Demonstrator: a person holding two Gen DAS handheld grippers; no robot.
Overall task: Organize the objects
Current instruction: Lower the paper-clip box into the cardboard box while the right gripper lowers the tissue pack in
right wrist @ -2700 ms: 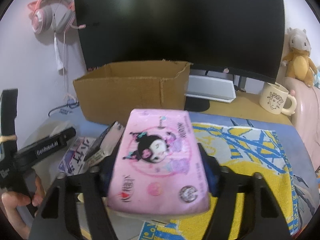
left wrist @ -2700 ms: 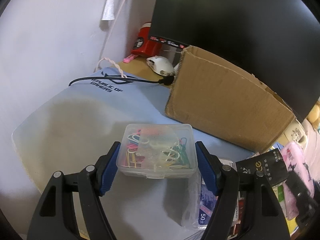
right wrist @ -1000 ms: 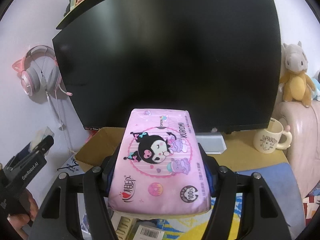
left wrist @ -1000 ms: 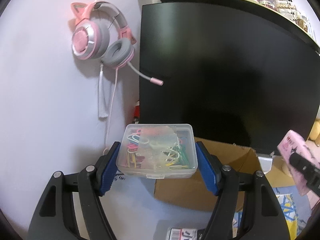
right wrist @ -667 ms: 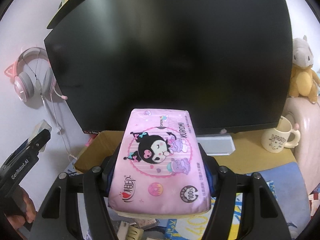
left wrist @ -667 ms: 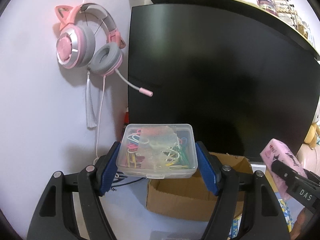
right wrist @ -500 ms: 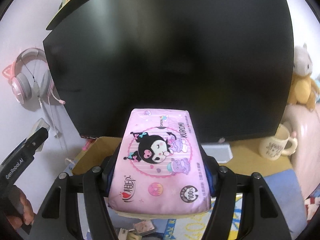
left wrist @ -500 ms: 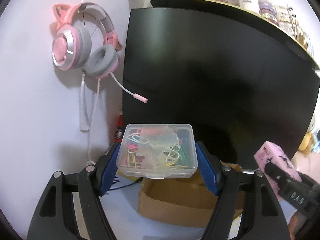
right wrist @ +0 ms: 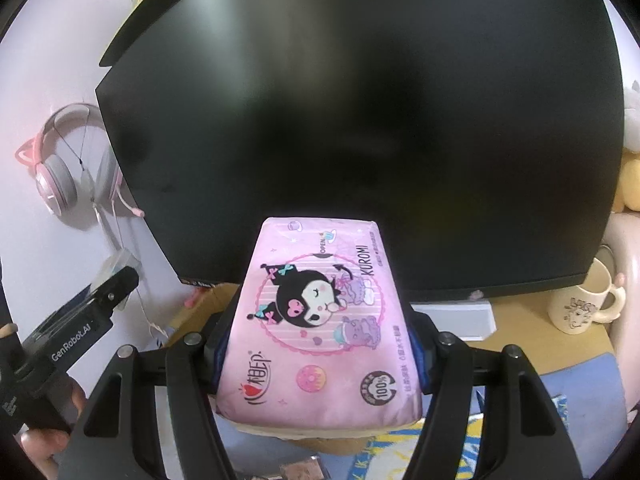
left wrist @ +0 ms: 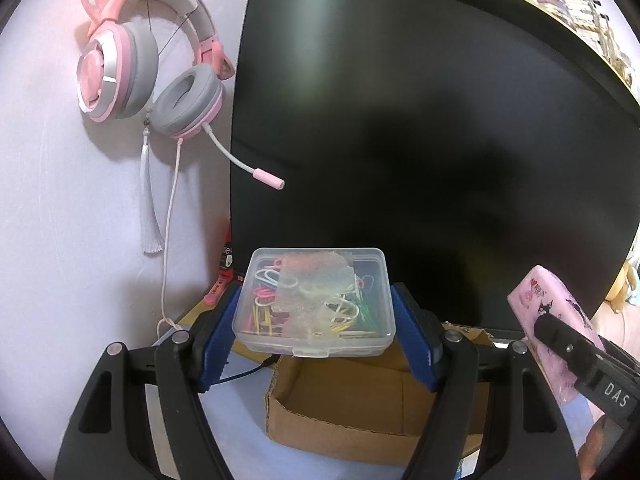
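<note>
Left tool (left wrist: 316, 340) grips a clip box (left wrist: 314, 306) above the carton (left wrist: 344, 412); right tool (right wrist: 316, 356) clamps a tissue pack (right wrist: 320, 320) there too.

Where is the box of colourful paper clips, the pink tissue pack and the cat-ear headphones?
paper clip box (left wrist: 316, 300), left wrist view, on its clear lid.
pink tissue pack (right wrist: 320, 320), right wrist view, on the cartoon picture on its top.
cat-ear headphones (left wrist: 186, 100), left wrist view, on the grey ear cushion.

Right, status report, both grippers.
Left gripper shut on clear paperclip box. Right gripper shut on pink tissue pack. Both held above open cardboard box. Nothing blocking.
</note>
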